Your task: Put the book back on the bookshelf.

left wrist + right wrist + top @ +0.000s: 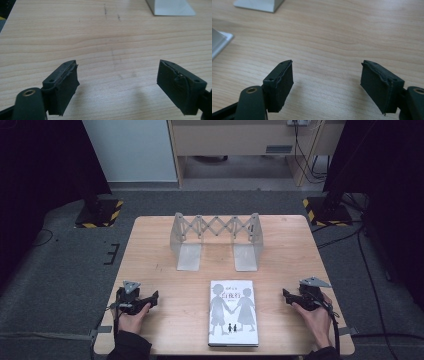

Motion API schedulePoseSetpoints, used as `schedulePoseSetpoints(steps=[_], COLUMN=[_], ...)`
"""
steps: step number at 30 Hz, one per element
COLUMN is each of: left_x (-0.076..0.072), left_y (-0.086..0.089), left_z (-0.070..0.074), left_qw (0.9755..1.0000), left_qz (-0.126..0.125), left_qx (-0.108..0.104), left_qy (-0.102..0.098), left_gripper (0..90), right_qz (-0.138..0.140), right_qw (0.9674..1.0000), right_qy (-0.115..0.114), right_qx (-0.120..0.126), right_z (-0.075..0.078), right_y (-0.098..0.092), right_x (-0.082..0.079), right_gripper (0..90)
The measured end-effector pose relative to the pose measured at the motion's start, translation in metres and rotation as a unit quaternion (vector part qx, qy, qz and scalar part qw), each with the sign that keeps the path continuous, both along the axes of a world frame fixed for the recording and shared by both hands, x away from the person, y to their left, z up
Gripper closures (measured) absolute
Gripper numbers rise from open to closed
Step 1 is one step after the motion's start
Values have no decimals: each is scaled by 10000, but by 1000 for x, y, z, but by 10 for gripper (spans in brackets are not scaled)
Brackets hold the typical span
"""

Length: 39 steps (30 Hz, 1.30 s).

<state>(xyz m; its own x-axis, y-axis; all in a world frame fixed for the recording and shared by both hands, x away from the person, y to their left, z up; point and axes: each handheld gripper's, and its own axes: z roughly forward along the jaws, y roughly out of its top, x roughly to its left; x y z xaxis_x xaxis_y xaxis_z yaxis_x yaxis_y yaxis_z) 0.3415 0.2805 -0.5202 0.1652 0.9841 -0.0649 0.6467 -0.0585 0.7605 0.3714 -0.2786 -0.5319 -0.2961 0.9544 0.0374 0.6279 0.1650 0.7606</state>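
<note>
Left gripper [150,300] jaws apart, nothing between, left of book [233,312]. Right gripper [289,296] jaws apart too, right of book. Book flat near front edge, long side running front to back, cover up. Metal folding rack [216,239] behind book. Wood table [150,250], grey carpet floor [60,265]

A book [233,313] lying face up near the front edge of the wooden table [160,270] carries a short title in red characters near the top of its pale cover, above grey silhouettes of two figures holding hands. The characters are too small to read with certainty. No other lettering, label or number is legible anywhere.
</note>
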Motion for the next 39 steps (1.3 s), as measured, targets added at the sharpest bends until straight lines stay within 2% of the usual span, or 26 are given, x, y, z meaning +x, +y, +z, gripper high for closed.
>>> schedulePoseSetpoints(steps=[1,3,5,8,9,11,12,13,14,16,24,29,36,38,39], left_x=[-1,-2,-3,-5,-6,-7,-8,-8,-9,-10,-13,-15,-18,-19,-19], left_y=[-1,-5,-9,-12,-14,-15,-15,-15,-15,-17,-22,-26,-33,-36,-36], left_z=[0,1,2,5,6,8,9,9,9,10,13,14,18,19,19], left_qw=[9999,9997,9994,9993,9992,9988,9981,9981,9974,9969,9957,9946,9921,9906,9906], left_qz=[-68,-199,-290,-358,-372,-416,-492,-492,-486,-508,-597,-690,-883,-959,-959], left_qx=[-31,-152,-167,-74,-60,-93,-285,-285,-421,-429,-517,-541,-618,-740,-740], left_qy=[-79,-78,-60,-125,-164,-224,-245,-245,-332,-423,-486,-547,-640,-638,-638], left_gripper=[175,201,203,195,190,192,203,210,210,219,228,241,244,245,244], right_qz=[30,67,101,148,169,185,191,182,198,190,237,391,567,596,596], right_qw=[10000,9998,9997,9993,9987,9982,9982,9981,9981,9979,9971,9960,9945,9937,9937], right_qy=[-48,-118,-138,-186,-234,-233,-210,-203,-200,-211,-276,-399,-497,-536,-536], right_qx=[61,109,176,283,418,514,529,553,552,581,663,703,731,780,780], right_z=[1,4,5,6,7,9,10,10,11,13,21,30,38,41,41], right_y=[0,2,3,3,3,3,3,3,3,3,7,14,23,26,26], right_x=[-1,-2,-3,-4,-5,-5,-5,-5,-5,-5,-6,-7,-9,-9,-9], right_gripper=[266,266,258,263,270,274,274,274,273,269,261,255,256,256,256])
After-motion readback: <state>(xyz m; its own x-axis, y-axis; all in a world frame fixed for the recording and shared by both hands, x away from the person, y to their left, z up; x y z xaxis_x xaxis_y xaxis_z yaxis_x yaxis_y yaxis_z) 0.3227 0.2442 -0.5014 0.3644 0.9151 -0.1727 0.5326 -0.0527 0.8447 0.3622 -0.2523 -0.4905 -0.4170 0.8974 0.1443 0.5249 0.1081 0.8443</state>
